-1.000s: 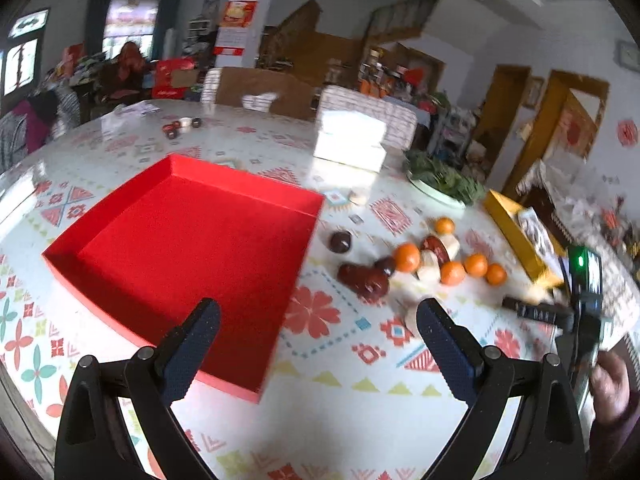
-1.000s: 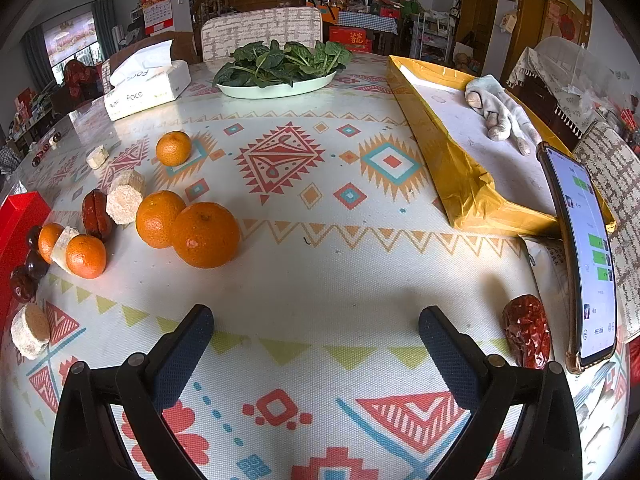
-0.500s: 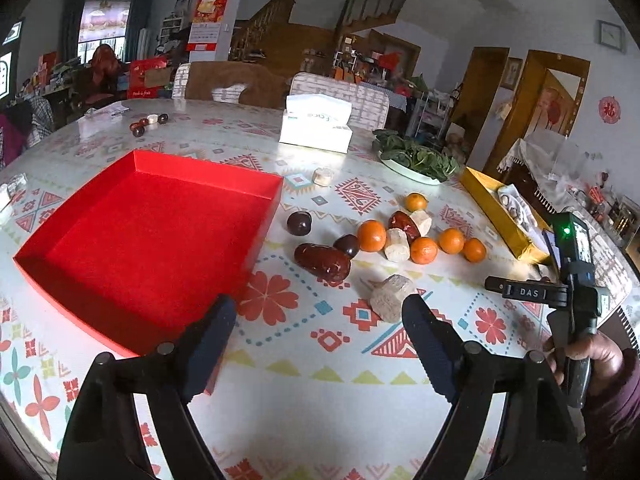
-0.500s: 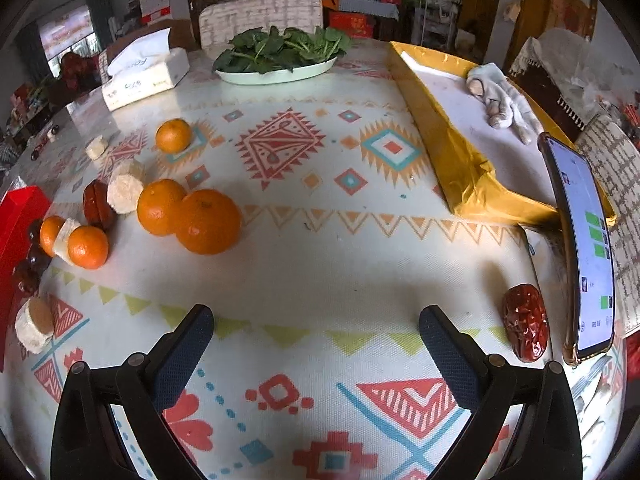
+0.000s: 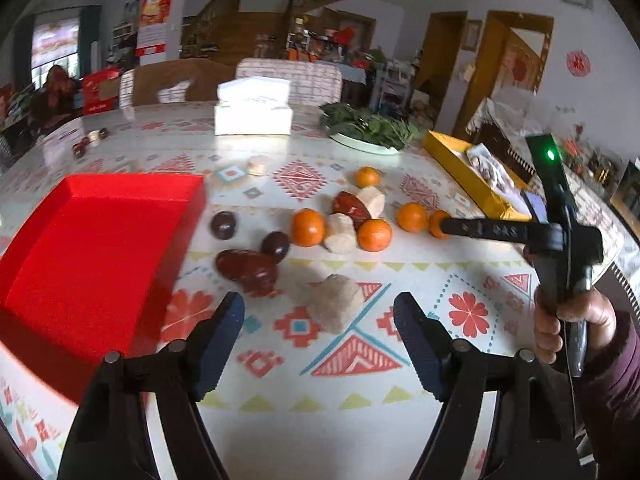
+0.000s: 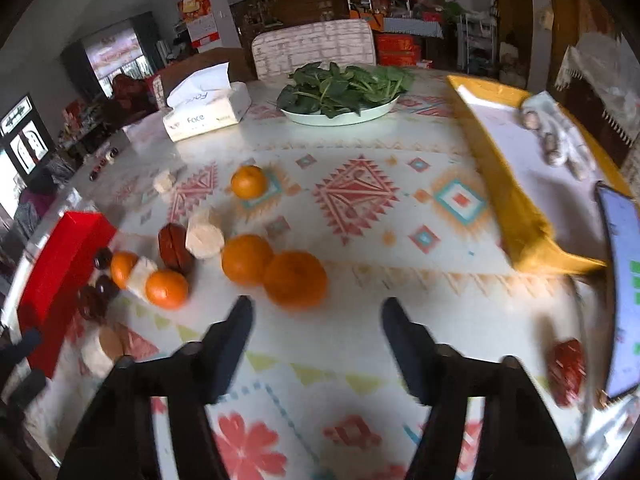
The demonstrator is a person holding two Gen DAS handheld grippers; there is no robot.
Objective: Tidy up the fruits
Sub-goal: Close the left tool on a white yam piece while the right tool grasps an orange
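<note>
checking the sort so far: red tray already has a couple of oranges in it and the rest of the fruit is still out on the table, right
Not quite. The left wrist view shows the red tray with nothing in it. The oranges still lie out on the table with the rest of the fruit, as you said.

Soft daylight, fisheye-bent edges, motion blur throughout.
</note>
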